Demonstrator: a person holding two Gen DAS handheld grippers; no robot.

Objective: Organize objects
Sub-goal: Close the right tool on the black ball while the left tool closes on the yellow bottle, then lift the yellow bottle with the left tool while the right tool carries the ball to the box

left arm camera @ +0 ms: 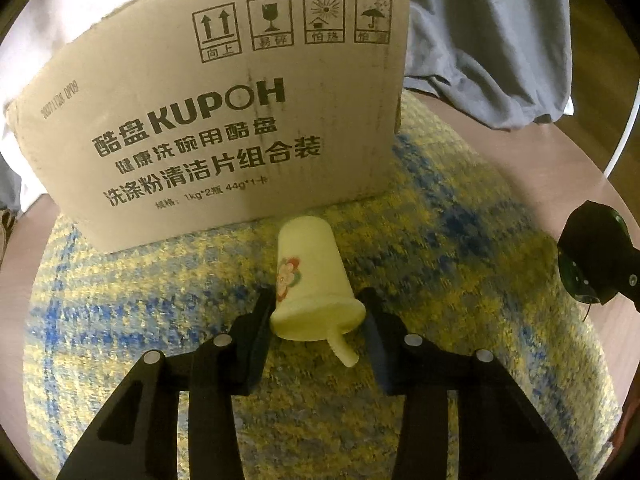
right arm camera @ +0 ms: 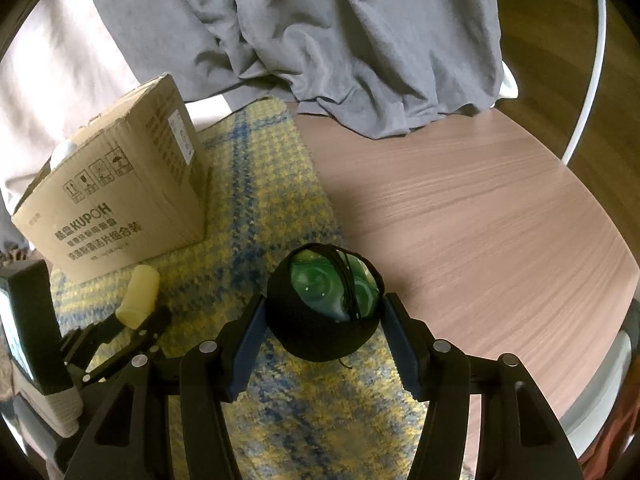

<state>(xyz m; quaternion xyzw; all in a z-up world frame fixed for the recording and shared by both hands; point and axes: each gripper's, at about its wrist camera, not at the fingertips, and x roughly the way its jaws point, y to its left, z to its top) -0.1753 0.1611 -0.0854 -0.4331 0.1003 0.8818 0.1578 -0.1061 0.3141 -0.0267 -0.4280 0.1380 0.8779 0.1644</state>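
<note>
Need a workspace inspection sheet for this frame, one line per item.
Surface: wood-grain table, partly covered by a yellow-blue woven mat.
Job's things: pale yellow cup lying on its side on the mat; black-wrapped green object; cardboard box upright on the mat.
Clutter: nothing seen.
Grippers: left hand-held gripper shut on the cup's rim; right hand-held gripper around the black-wrapped green object, contact unclear.
Cables: white curved line at table edge, cannot tell what.
Surroundings: grey cloth behind.
</note>
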